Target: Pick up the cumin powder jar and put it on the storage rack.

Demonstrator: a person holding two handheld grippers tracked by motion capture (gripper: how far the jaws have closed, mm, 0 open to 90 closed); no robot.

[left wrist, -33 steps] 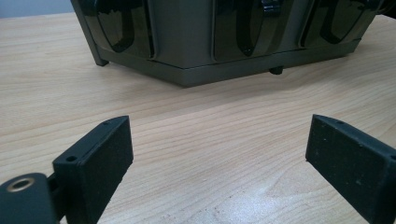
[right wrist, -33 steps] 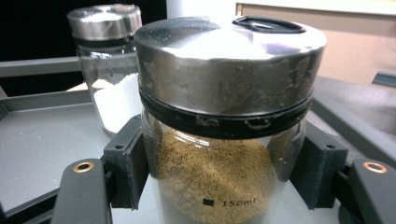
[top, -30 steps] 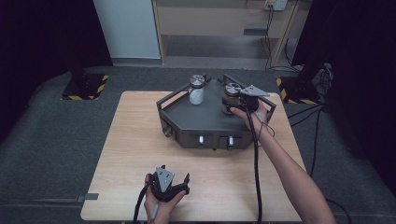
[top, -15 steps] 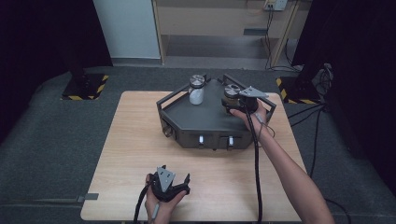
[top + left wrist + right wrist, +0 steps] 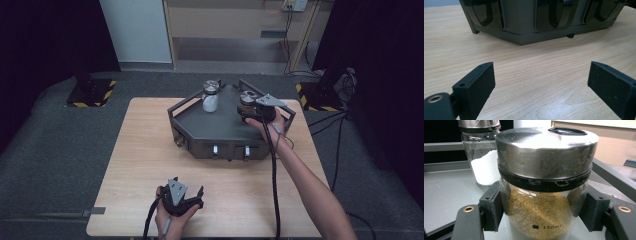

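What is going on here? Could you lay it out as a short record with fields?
Setting: wooden table with a dark tray on it
In the tray: jar of brown powder and jar of white grains, both with metal lids
Right gripper: fingers pressed on the brown jar's glass, below the lid
Left gripper: fingers spread wide, nothing between them, low over the table in front of the tray
Jar posture: both upright
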